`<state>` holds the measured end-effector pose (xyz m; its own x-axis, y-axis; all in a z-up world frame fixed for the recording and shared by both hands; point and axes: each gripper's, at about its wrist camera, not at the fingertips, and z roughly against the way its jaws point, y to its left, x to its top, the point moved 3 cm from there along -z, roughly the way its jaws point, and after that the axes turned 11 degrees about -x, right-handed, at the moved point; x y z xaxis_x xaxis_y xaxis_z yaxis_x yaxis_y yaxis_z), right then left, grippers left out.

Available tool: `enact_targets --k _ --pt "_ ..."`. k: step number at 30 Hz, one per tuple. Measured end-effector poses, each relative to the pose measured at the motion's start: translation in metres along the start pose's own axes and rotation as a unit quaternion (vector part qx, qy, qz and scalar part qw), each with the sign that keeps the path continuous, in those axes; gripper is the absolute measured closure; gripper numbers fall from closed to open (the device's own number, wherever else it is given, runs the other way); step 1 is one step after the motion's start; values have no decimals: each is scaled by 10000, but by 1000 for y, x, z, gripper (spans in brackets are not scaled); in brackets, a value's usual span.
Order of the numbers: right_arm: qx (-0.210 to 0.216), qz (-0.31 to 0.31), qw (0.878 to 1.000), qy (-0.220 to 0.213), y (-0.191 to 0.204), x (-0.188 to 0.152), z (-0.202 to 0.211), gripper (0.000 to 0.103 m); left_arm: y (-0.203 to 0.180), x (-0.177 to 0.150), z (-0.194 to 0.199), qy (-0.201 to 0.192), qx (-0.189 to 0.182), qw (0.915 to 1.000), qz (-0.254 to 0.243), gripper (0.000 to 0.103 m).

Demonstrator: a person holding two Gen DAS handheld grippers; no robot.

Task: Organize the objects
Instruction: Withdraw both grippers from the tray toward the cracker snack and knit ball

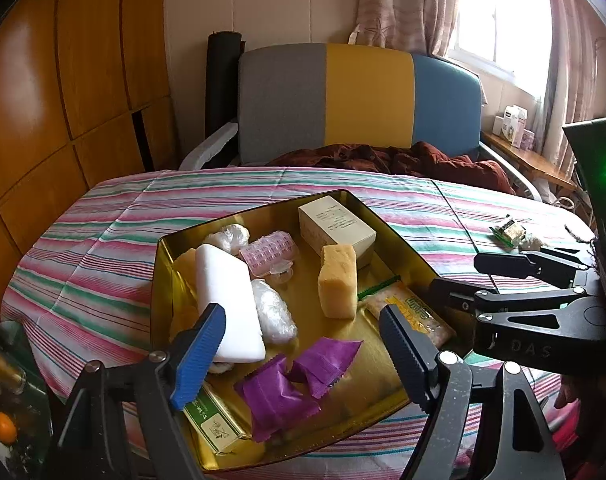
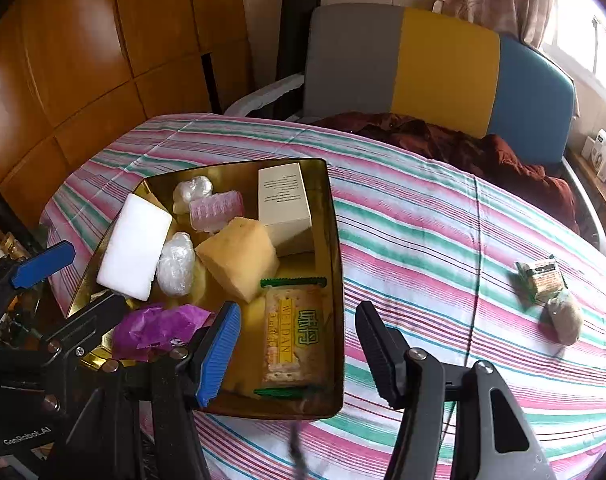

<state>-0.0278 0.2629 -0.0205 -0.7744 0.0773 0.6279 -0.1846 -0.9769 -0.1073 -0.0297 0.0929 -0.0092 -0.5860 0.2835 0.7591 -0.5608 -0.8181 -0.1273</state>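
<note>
Honestly, both the left gripper (image 1: 303, 344) and right gripper (image 2: 297, 350) hover wide and empty over the gold tin (image 2: 335, 264); beyond, a green packet (image 2: 539, 278) and grey lump (image 2: 566, 319) lie touching, so reaching for one may nudge the other.

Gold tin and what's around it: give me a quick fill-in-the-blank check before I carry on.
1. The cracker packet lies ____ the gold tin.
2. The small green packet lies on the striped cloth, ____ the tin.
3. The two wrappers near the tin's front are ____ in colour.
4. Both the left gripper and the right gripper are ____.

Missing words: inside; outside; purple; open
</note>
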Motion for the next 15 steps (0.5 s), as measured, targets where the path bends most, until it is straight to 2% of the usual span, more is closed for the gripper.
enact_targets --k 15 --pt "-179 -109 9998 25 -21 -5 -3 43 -12 0 -5 65 -44 9998 -194 19"
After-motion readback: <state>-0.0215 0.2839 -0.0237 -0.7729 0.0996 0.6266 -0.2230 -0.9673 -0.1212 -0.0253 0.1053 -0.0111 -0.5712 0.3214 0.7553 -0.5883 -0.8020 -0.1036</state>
